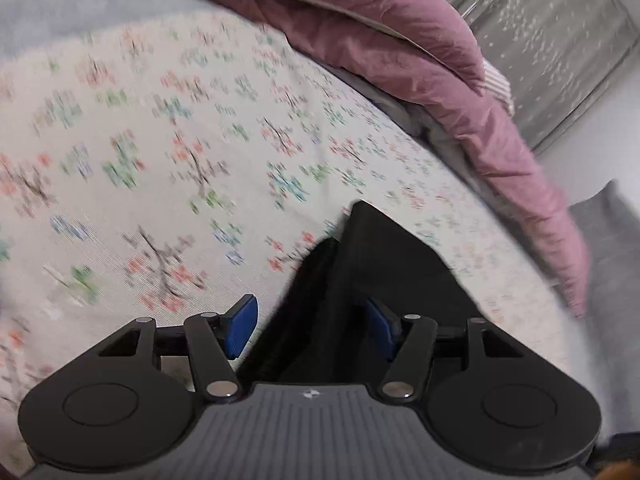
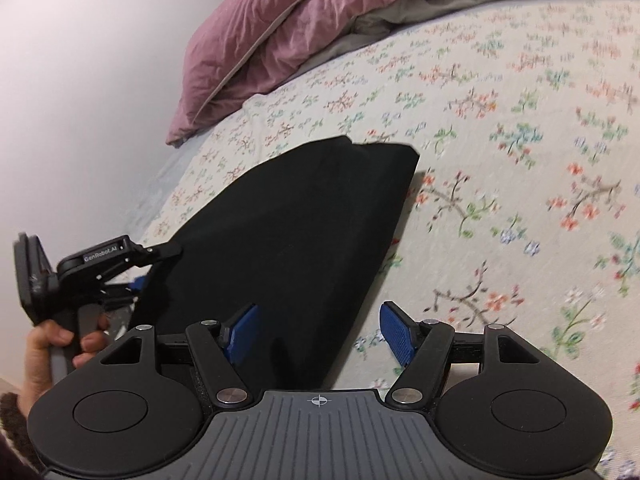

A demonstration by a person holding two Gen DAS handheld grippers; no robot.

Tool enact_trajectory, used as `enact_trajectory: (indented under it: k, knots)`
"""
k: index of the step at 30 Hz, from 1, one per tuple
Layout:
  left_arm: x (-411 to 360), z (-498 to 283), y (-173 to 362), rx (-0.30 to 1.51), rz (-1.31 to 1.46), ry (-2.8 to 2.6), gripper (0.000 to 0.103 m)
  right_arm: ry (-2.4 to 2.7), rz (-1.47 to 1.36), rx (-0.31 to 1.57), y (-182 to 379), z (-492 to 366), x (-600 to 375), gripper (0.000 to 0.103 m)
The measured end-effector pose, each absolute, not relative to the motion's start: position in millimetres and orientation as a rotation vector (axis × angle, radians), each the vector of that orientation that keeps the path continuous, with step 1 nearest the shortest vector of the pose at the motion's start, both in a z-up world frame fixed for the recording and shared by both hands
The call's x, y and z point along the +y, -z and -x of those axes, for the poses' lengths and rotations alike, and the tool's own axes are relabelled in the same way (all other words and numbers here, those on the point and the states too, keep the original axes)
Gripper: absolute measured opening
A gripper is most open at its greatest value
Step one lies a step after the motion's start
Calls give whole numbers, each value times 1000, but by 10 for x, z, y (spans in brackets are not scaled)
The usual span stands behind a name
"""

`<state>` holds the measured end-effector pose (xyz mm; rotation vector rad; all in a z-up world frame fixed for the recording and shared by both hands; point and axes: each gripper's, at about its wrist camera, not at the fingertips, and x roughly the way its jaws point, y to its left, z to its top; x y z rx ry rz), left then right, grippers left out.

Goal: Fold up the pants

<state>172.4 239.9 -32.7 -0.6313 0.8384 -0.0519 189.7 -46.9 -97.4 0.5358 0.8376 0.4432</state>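
Fingers of the left gripper (image 1: 310, 330) stood spread, blue pads clear of the cloth on both sides, with a dark fold of the black pants (image 2: 288, 232) lying between them but not pinched. Fingers of the right gripper (image 2: 318, 332) were likewise apart: left pad over the near edge of the pants, right pad over bare bedspread, nothing clamped. Neither gripper held anything.

Pants lay on the bed as a folded, roughly wedge-shaped bundle, narrow end toward the grippers, far end squared off toward the pillow. In the right wrist view the left gripper sat at the bundle's left edge, the person's hand (image 2: 48, 350) wrapped round its handle.

Judgement: fold looked mostly done; a last fold or a smoothing pass may remain. Risks noted:
- Left pads straddled a raised ridge of cloth. Withdrawing carelessly could snag it and drag the top layer open.
- Closing on that ridge alone would lift one layer, not the stack, and skew the edges.
- Black cloth hid layer boundaries in both views; a misjudged edge seemed likely.

Surface: floral quilted bedspread (image 1: 160, 140), pale, soft enough to let the bundle shift. Mauve duvet (image 2: 280, 32) was bunched at the head of the bed, well apart from the pants. Plain white wall (image 2: 80, 60) beside the bed; grey speckled panel (image 1: 560, 40) beyond.
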Motion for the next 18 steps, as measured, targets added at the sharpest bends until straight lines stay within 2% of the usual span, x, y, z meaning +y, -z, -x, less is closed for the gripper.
enact_trajectory:
  k: [7,10,15,18]
  knots:
    - [2471,-1738,521,867,781,117,80,-428,-669,849,1146,-1965,-525,66]
    - [2557,-1704,555,861,835,128,74,-422,-734,845,1219,-1988,-548,58]
    - [2595,-1638,566,854,845,144,67,-415,-780,835,1311,-2040,-522,36]
    - [2582,-1624,563,852,833,143,64,-413,-771,831,1322,-2054,-495,30]
